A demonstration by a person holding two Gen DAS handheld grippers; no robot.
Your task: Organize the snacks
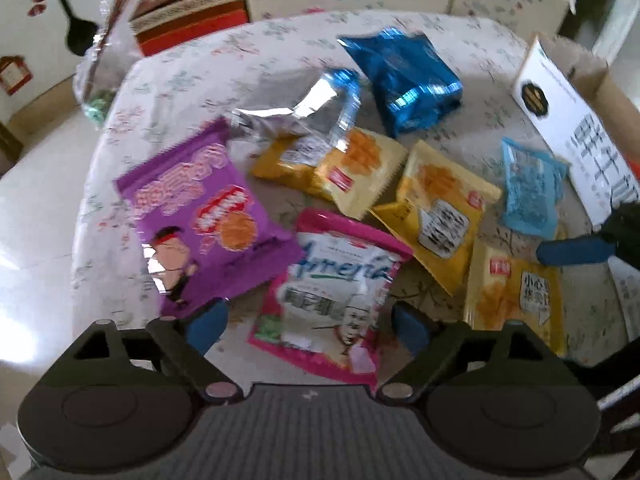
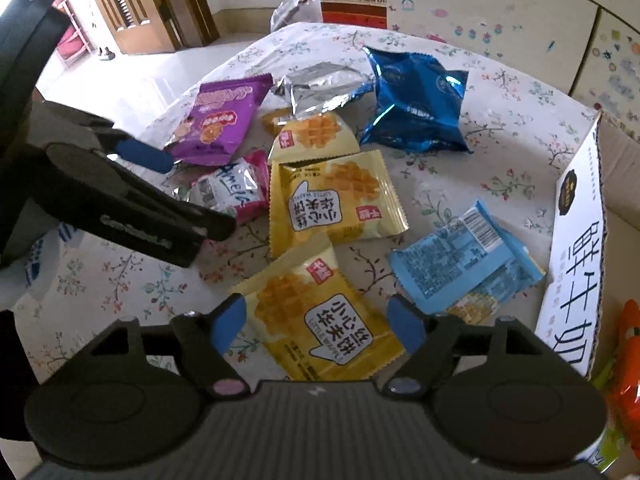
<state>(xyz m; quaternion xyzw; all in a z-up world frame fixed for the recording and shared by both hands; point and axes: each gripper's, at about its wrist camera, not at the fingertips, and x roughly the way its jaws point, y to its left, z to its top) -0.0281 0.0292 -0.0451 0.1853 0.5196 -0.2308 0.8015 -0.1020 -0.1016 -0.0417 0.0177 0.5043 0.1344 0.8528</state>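
table with the floral cloth carries the whole pile; cardboard box stands open at the right edge of the right wrist view, likely the drop target. Blue foil bag sits upper centre, purple packet upper left, silver wrapper between them, pale blue packet at right, just beside the box. Three yellow waffle packets run down the middle; the lowest waffle packet lies straight ahead of the right tongs, between the spread fingers, pads not visibly pressing it. Its long axis runs diagonally, upper left to lower right of the frame, so the fingers straddle it somewhat skewed. Left tongs are spread wide over the pink-and-white packet, whose long axis runs roughly up-down in the left wrist view, nothing pinched. My read: right hand is nearer both the waffle packet and the box, so it goes first; a small wrist roll to square up would help.
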